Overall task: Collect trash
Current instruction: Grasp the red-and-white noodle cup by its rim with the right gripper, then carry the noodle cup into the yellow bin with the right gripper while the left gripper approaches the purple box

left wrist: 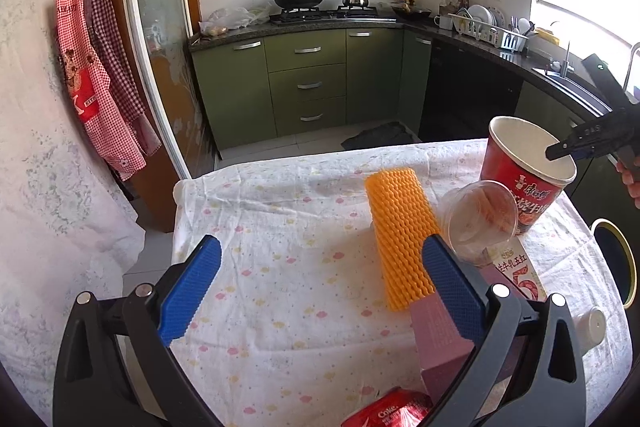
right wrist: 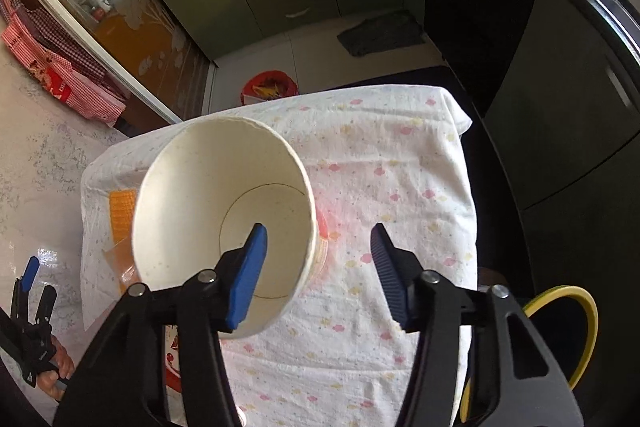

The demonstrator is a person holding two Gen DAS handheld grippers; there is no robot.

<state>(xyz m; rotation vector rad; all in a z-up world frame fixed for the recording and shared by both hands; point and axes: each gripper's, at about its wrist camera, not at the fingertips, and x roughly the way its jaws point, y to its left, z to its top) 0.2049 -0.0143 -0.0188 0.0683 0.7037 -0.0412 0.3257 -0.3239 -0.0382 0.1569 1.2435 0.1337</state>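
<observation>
A red instant-noodle cup [left wrist: 524, 171], white inside, stands on the cloth-covered table [left wrist: 280, 267]. In the right wrist view the cup [right wrist: 208, 219] fills the left centre. My right gripper [right wrist: 318, 239] is open, its left finger inside the cup's rim and its right finger outside. My left gripper [left wrist: 320, 259] is open and empty above the table. Near it lie an orange foam net [left wrist: 402, 235], a clear plastic cup [left wrist: 480, 219] on its side, a pink carton [left wrist: 444, 343] and a crushed red Coke can [left wrist: 392, 413].
A yellow-rimmed black bin [right wrist: 560, 331] stands at the table's right side, also in the left wrist view [left wrist: 616, 259]. A red trash bag [right wrist: 270, 87] sits on the floor beyond the table. Green kitchen cabinets [left wrist: 308, 83] stand behind. A small white bottle [left wrist: 592, 325] lies near the table's right edge.
</observation>
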